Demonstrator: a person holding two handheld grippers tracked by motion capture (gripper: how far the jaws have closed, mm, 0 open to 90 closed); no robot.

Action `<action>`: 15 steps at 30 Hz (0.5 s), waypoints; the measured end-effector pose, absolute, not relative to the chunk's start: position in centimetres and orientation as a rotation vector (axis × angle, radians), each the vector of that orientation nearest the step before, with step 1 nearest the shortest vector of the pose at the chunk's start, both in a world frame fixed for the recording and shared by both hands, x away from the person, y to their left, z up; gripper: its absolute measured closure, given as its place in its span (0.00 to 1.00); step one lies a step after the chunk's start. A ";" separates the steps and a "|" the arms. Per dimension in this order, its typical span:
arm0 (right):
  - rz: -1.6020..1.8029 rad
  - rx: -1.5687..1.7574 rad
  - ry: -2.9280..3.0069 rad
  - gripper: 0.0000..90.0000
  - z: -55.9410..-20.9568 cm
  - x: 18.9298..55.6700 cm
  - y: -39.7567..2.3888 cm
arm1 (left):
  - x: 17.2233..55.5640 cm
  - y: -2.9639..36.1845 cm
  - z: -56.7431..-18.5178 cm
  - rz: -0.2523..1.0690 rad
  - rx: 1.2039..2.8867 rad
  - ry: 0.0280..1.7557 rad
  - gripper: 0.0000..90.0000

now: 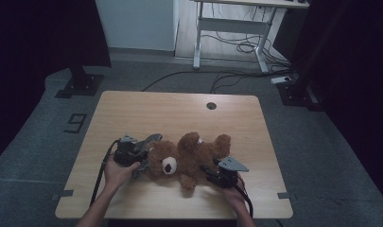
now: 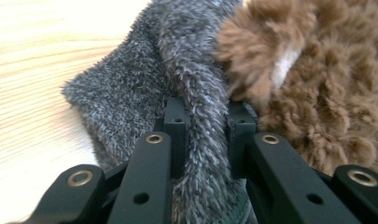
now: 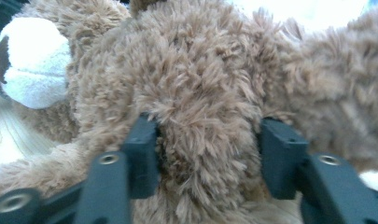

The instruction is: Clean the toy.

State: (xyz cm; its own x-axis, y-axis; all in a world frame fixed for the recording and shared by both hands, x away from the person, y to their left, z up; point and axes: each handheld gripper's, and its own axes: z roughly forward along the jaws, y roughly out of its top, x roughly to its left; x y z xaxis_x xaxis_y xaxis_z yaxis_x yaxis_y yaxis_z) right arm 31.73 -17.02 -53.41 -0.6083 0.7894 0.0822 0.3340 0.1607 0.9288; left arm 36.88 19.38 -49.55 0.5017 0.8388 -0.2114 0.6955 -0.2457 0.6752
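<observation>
1. Nearest the person, right gripper (image 3: 205, 135): jaws set either side of a fold of brown fur low on the teddy bear (image 1: 194, 156), both pads touching the pile. Cannot tell whether squeezing or merely resting.
2. Keep that hand low and quiet, as an anchor on the body; firm up the bite if the bear starts to slide.
3. Left gripper (image 2: 206, 116): clamped on a ridge of the grey fleece piece (image 2: 130, 93), right against the bear's head.
4. Work the fleece along the head with a short, level pull; avoid catching brown fur in the same bite.
5. Bear lying on its back in the near half of the table (image 1: 132, 113), between both hands, white muzzle up.
6. Long axis across the table: head to the left, legs to the right and slightly farther off.
</observation>
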 end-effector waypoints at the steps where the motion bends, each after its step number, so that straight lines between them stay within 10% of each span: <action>1: 1.437 1.076 2.020 0.45 -53.3 31.8 -17.1 | 36.9 19.3 -49.7 0.246 2.005 1.259 0.84; 7: 1.458 1.227 2.118 0.34 -53.1 33.0 -17.7 | 37.0 19.4 -50.1 0.170 1.956 1.275 0.85; 15: 1.433 1.093 2.193 0.66 -53.0 33.7 -16.5 | 37.4 18.3 -50.3 0.097 1.883 1.284 0.87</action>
